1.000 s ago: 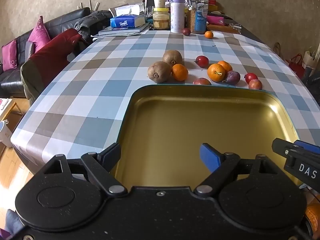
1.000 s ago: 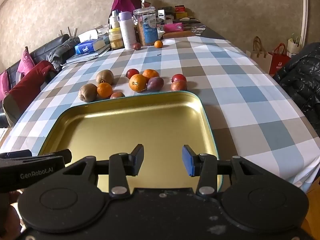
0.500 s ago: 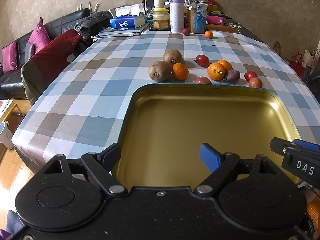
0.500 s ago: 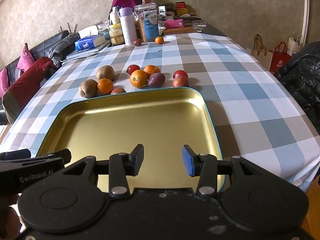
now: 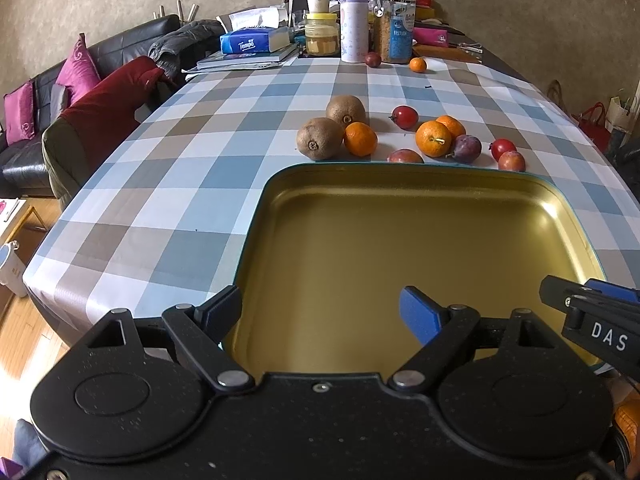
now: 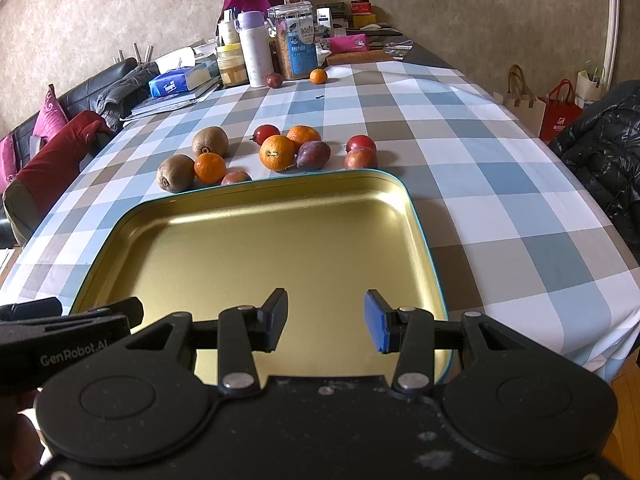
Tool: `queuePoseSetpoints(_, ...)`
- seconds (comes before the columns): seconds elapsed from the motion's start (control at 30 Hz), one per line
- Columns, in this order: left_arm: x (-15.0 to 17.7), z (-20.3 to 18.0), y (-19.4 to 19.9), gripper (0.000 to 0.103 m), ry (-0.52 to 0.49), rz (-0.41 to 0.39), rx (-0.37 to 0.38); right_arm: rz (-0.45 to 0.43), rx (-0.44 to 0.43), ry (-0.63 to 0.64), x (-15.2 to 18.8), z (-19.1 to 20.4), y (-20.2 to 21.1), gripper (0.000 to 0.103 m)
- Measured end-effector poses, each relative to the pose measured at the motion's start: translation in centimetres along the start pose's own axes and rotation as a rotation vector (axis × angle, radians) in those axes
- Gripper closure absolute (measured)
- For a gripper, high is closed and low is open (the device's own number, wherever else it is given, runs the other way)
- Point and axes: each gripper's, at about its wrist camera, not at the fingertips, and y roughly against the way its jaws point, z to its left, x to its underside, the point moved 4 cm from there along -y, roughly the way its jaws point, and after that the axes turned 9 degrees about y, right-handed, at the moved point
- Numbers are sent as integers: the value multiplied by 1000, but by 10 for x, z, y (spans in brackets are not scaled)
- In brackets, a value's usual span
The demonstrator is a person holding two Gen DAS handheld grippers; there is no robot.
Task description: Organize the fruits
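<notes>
A gold metal tray [image 5: 472, 178] [image 6: 416, 216] lies on the checked tablecloth with nothing in it. Just beyond its far rim sit two kiwis [image 5: 319, 138] [image 6: 175, 173], several oranges [image 5: 433, 138] [image 6: 277, 153], plums [image 5: 466, 148] [image 6: 313, 155] and small red fruits [image 5: 405, 116] [image 6: 361, 143]. My left gripper [image 5: 322, 308] hangs open over the tray's near left part. Over the near middle of the tray my right gripper [image 6: 326, 320] is open too, nothing between its fingers.
At the table's far end stand a white bottle [image 5: 354, 24], jars [image 5: 321, 34], a tissue box [image 5: 254, 42] and books, with one plum [image 5: 373, 59] and one small orange [image 5: 418, 65] beside them. A sofa with cushions [image 5: 76, 66] lies left. Bags and a dark jacket [image 6: 600, 148] lie right.
</notes>
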Motion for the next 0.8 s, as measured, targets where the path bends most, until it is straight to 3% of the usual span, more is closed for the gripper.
queuePoseSetpoints(0.8,3,2,-4,16,0,5,1,9,-4,-5,1,0,-1,58)
